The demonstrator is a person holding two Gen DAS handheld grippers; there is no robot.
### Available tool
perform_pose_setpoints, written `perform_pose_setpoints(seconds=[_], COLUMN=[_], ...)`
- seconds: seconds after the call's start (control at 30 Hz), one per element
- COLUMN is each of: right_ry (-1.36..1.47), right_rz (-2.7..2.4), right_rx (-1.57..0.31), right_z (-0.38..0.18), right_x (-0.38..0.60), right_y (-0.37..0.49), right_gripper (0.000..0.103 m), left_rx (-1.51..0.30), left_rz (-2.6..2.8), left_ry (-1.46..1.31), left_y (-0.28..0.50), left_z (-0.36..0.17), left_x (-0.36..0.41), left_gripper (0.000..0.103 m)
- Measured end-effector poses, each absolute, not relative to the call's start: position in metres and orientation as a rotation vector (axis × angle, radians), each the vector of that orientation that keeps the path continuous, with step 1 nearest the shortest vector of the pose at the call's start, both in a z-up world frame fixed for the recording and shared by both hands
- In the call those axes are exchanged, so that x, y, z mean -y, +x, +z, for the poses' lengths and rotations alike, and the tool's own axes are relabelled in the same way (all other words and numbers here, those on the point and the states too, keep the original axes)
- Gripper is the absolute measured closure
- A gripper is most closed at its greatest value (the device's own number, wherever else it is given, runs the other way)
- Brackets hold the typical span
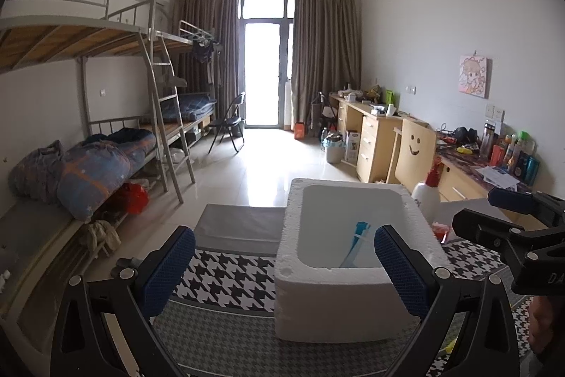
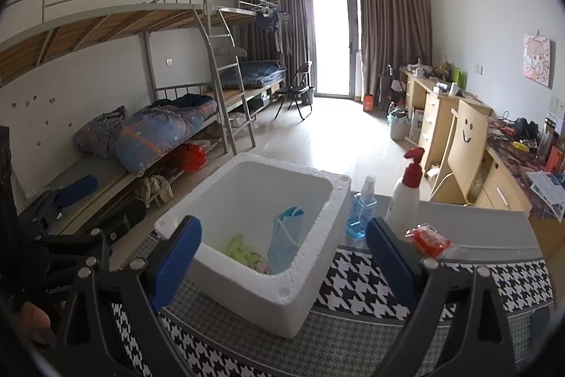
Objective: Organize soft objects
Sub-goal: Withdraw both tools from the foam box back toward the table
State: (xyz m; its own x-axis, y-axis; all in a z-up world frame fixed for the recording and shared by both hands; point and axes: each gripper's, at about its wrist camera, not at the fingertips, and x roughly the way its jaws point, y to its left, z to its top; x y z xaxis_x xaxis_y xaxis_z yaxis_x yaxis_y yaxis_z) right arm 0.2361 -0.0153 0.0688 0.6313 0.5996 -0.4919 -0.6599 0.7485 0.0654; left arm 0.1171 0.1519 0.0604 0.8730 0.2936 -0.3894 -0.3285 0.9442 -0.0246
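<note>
Left to right, your inventory reads:

- Your left gripper (image 1: 284,265): jaws spread wide, nothing between the pads, hanging just near of the box.
- White foam box (image 2: 314,262): stands on the houndstooth cloth (image 2: 370,285) at the table's left. Inside, a yellow-green cloth (image 2: 242,251) lies on the floor of the box, and a blue face mask (image 2: 286,241) leans against the right wall.
- Your right gripper (image 2: 284,258): released, jaws wide, empty, near the box's near-right corner.
- Blue spray bottle (image 2: 362,209): upright, just right of the box.
- White pump bottle (image 2: 404,200): upright, right of the spray bottle.
- Red packet (image 2: 429,241): flat on the table, near the pump bottle's base.
</note>
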Motion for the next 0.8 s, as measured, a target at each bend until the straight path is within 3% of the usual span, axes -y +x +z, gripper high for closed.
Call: perform_pose_setpoints(seconds=[0.8], right_ry=[-0.114], right_rz=[0.704], right_rx=[-0.412], right_z=[0.072], right_x=[0.059], right_y=[0.190], right_gripper=[0.007], left_rx=[-0.322], left_rz=[0.275], left_ry=[-0.068], left_y=[0.062], left_z=[0.071], left_x=[-0.112], left_gripper=[0.001])
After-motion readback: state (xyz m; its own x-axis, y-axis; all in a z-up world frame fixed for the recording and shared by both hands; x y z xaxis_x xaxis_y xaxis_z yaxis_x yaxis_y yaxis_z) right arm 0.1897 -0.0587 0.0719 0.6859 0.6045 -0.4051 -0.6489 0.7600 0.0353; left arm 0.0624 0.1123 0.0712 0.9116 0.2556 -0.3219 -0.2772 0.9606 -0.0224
